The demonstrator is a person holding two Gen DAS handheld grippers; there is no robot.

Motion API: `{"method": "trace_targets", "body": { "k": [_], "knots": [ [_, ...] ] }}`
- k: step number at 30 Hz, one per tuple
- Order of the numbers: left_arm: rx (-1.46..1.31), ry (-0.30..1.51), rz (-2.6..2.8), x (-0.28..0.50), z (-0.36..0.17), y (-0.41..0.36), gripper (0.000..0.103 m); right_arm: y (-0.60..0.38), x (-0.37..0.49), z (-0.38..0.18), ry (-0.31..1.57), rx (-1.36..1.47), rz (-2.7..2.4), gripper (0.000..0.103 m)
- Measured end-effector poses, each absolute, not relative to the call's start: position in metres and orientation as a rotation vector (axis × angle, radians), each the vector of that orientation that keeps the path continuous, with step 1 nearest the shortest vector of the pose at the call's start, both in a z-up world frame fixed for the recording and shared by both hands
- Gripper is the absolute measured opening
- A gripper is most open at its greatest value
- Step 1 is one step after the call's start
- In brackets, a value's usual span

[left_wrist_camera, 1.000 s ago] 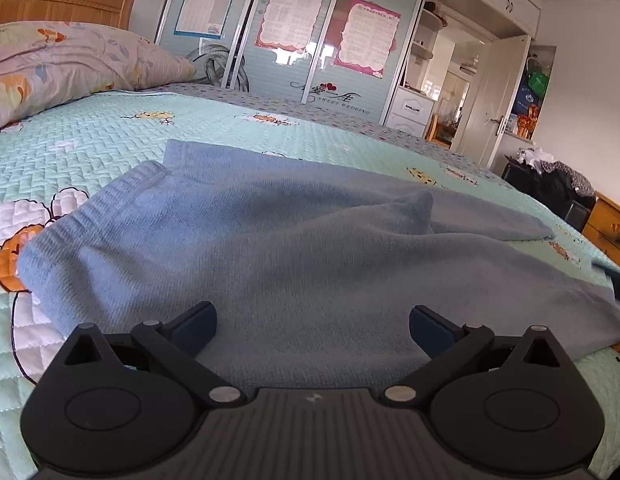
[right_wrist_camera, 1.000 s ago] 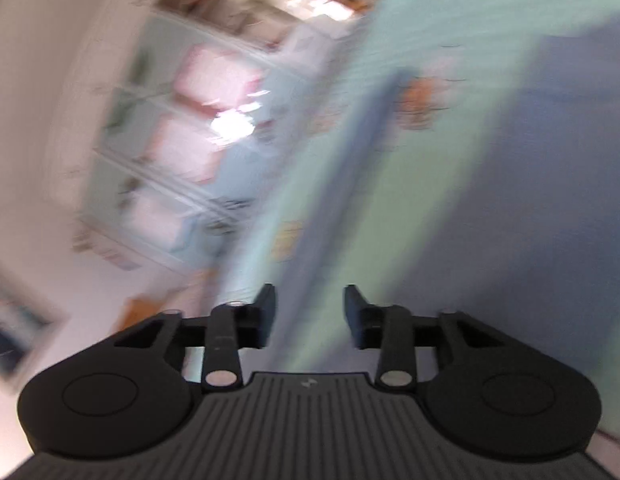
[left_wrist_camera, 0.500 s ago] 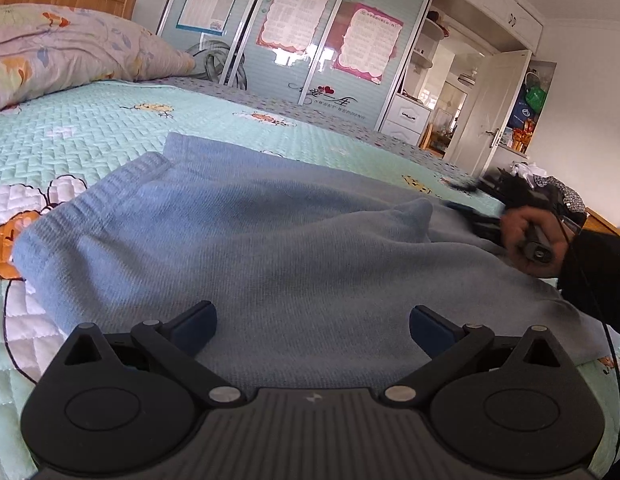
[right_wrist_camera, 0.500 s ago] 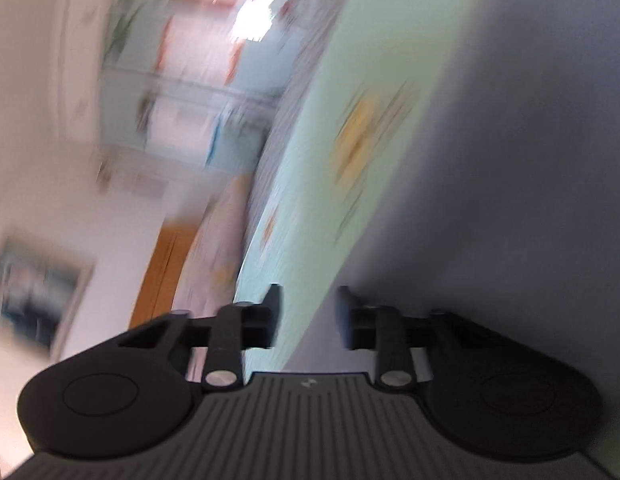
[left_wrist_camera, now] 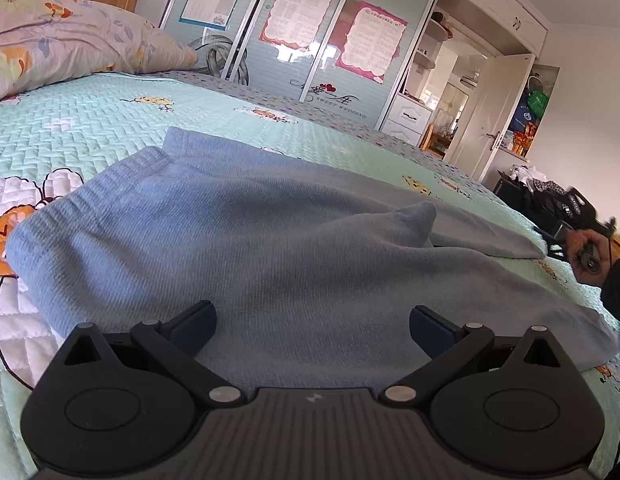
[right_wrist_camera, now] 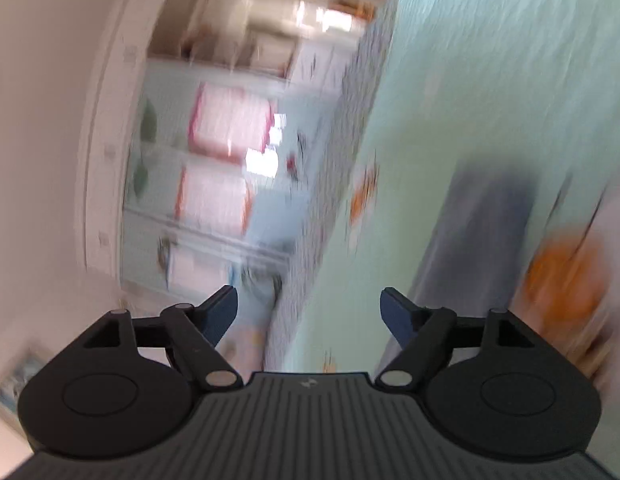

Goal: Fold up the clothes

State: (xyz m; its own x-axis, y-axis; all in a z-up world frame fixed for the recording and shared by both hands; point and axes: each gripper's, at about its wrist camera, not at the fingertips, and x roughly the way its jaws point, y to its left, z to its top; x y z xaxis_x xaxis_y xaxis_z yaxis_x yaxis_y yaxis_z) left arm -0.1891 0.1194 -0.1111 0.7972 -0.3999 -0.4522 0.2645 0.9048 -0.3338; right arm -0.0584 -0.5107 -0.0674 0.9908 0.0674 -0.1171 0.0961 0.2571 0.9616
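Bedroom with a mint quilted bed (left_wrist_camera: 110, 120) and a poster-covered wardrobe (left_wrist_camera: 310, 40). Blue knit garment (left_wrist_camera: 270, 248) lies spread flat across the bed. Left gripper (left_wrist_camera: 311, 326) sits low over its near edge, jaws wide, nothing between them. Right gripper (right_wrist_camera: 308, 310), view blurred, jaws opening and empty; the hand (left_wrist_camera: 587, 254) holding it appears at the bed's far right edge.

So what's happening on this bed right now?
A person is folding a blue knit garment spread on a quilted bedspread. The left gripper hovers open over its near edge, holding nothing. The right gripper, near the garment's far end, is opening with nothing between its fingers; that view is blurred.
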Motion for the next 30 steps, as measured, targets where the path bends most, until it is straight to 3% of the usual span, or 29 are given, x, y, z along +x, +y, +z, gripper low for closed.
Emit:
{"method": "trace_targets", "body": {
  "k": [3, 4, 6, 7, 10, 12, 16, 20, 22, 24, 25, 27, 29, 30],
  "knots": [
    [-0.253, 0.538, -0.355, -0.190, -0.111, 0.118, 0.102, -0.489, -0.044, -0.078, 0.234, 1.351, -0.001, 0.077],
    [-0.250, 0.538, -0.354, -0.191, -0.111, 0.117, 0.102, -0.489, -0.041, -0.078, 0.266, 1.307, -0.055, 0.073],
    [-0.247, 0.538, -0.353, -0.191, -0.110, 0.117, 0.102, -0.502, -0.061, -0.071, 0.280, 1.235, -0.293, 0.053],
    [-0.248, 0.539, -0.353, -0.191, -0.110, 0.117, 0.102, -0.504, -0.079, -0.064, 0.246, 1.230, -0.420, 0.054],
    [-0.245, 0.541, -0.351, -0.190, -0.111, 0.116, 0.102, -0.478, -0.141, -0.037, 0.091, 1.260, -0.193, 0.065],
    [-0.242, 0.541, -0.350, -0.191, -0.110, 0.116, 0.102, -0.436, -0.170, -0.020, 0.154, 1.185, -0.034, 0.090],
    [-0.233, 0.532, -0.339, -0.193, -0.109, 0.115, 0.102, -0.307, -0.210, -0.023, 0.447, 0.926, 0.127, 0.092],
    [-0.182, 0.553, -0.310, -0.196, -0.103, 0.107, 0.102, -0.241, -0.237, -0.051, 0.513, 0.948, 0.279, 0.092],
    [-0.148, 0.590, -0.296, -0.199, -0.094, 0.102, 0.102, -0.248, -0.233, -0.050, 0.528, 0.918, 0.244, 0.078],
    [-0.136, 0.586, -0.315, -0.205, -0.081, 0.104, 0.102, -0.269, -0.233, -0.057, 0.532, 0.918, 0.207, 0.050],
    [-0.138, 0.569, -0.325, -0.208, -0.075, 0.107, 0.102, -0.292, -0.252, -0.062, 0.515, 0.971, 0.153, 0.042],
    [-0.150, 0.554, -0.278, -0.210, -0.069, 0.114, 0.102, -0.343, -0.290, -0.074, 0.477, 1.073, 0.003, 0.004],
    [-0.179, 0.571, -0.243, -0.209, -0.063, 0.114, 0.102, -0.388, -0.333, -0.072, 0.416, 1.097, -0.260, 0.005],
    [-0.196, 0.573, -0.263, -0.208, -0.060, 0.111, 0.102, -0.397, -0.355, -0.060, 0.383, 1.060, -0.344, 0.020]
  ]
}}
